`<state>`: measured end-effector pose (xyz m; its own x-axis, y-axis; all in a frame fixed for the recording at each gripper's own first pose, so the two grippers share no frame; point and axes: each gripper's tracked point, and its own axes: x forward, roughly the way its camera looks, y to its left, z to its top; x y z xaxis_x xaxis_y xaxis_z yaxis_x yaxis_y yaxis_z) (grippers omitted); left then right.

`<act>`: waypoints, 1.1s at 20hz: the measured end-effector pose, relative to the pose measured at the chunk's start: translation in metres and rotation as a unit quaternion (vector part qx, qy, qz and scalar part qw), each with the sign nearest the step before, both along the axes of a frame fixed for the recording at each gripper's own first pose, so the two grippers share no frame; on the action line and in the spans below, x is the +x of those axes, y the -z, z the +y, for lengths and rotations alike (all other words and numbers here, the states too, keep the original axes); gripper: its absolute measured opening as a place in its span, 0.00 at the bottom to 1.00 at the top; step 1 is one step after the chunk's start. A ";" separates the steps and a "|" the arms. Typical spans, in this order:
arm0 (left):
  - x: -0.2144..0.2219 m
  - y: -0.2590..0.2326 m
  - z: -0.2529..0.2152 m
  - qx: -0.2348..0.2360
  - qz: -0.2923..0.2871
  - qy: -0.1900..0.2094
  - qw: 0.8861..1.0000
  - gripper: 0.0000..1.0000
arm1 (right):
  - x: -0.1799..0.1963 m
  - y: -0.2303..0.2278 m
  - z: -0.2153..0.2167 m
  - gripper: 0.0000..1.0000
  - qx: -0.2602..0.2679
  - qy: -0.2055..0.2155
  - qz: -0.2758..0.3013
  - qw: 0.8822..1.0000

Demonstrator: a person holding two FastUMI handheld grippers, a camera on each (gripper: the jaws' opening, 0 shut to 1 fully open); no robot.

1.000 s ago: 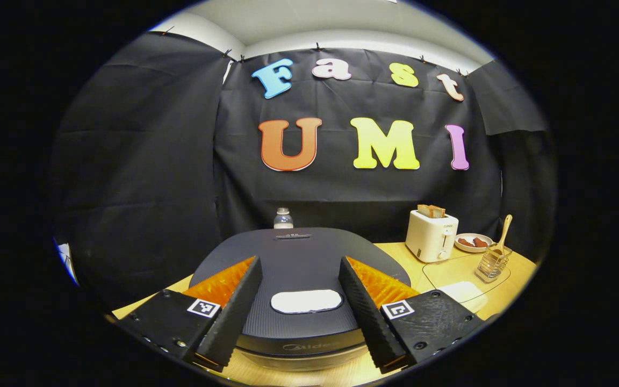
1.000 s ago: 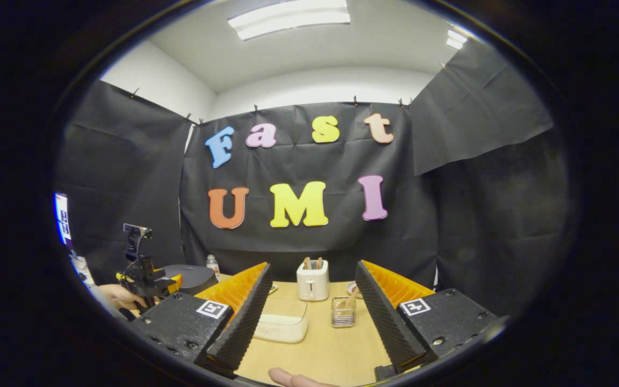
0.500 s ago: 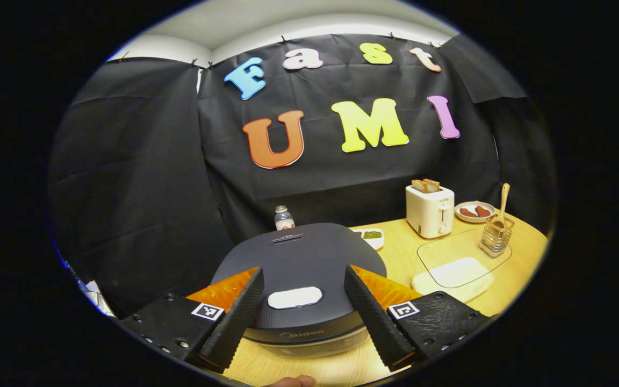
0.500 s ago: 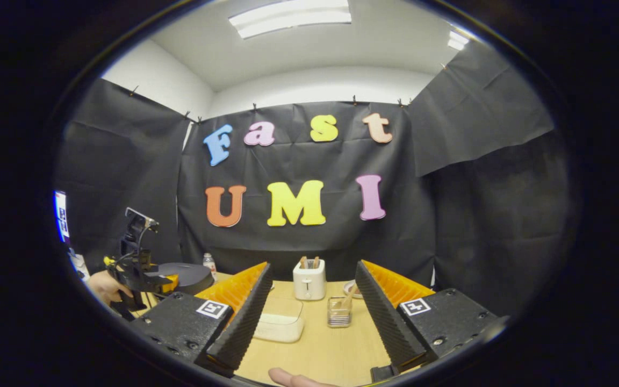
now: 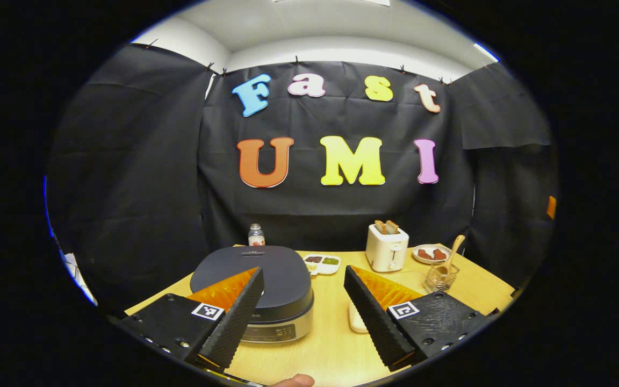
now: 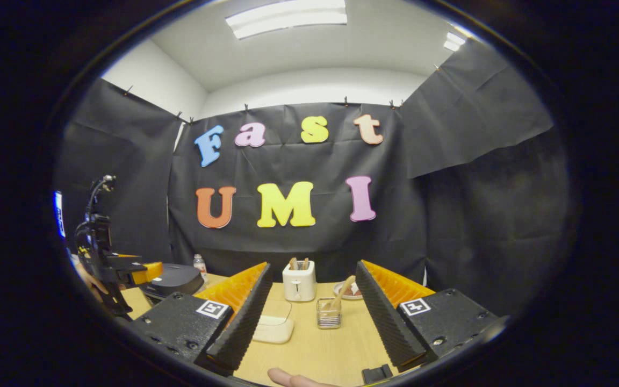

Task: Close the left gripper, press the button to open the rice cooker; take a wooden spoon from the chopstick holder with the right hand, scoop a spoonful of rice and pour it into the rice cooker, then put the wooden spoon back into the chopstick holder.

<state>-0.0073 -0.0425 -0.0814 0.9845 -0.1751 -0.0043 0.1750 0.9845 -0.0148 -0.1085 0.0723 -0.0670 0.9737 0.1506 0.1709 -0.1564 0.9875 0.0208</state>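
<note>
Left gripper view: the left claw (image 5: 301, 314) is wide open, low in the frame. Behind it the rice cooker (image 5: 253, 287) sits shut, left of middle on the bench (image 5: 325, 344). Farther right, the wooden spoon (image 5: 452, 252) stands in the chopstick holder (image 5: 438, 278). Right gripper view: the right claw (image 6: 312, 317) is open too.

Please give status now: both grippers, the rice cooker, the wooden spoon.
Left gripper open, empty. Right gripper open, empty. Rice cooker lid shut; wooden spoon standing in chopstick holder. Nothing blocking.

Left tongs (image 5: 301, 309) and right tongs (image 6: 312, 314) both gape wide, empty, held level; a hand (image 6: 86, 274) grips the left.
</note>
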 end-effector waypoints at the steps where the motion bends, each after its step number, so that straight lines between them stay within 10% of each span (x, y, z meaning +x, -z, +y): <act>1: -0.004 -0.005 -0.014 0.005 -0.009 0.004 1.000 0.96 | 0.000 0.000 -0.002 1.00 0.000 0.002 0.000 1.000; 22: -0.091 -0.031 -0.007 -0.024 -0.059 -0.019 0.998 0.96 | 0.010 0.022 -0.015 0.95 -0.005 0.019 0.049 0.999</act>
<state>-0.0979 -0.0500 -0.0507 0.9837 -0.1349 0.1188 0.1409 0.9890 -0.0439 -0.0982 0.0573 -0.0887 0.9907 0.1150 0.0728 -0.1171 0.9928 0.0243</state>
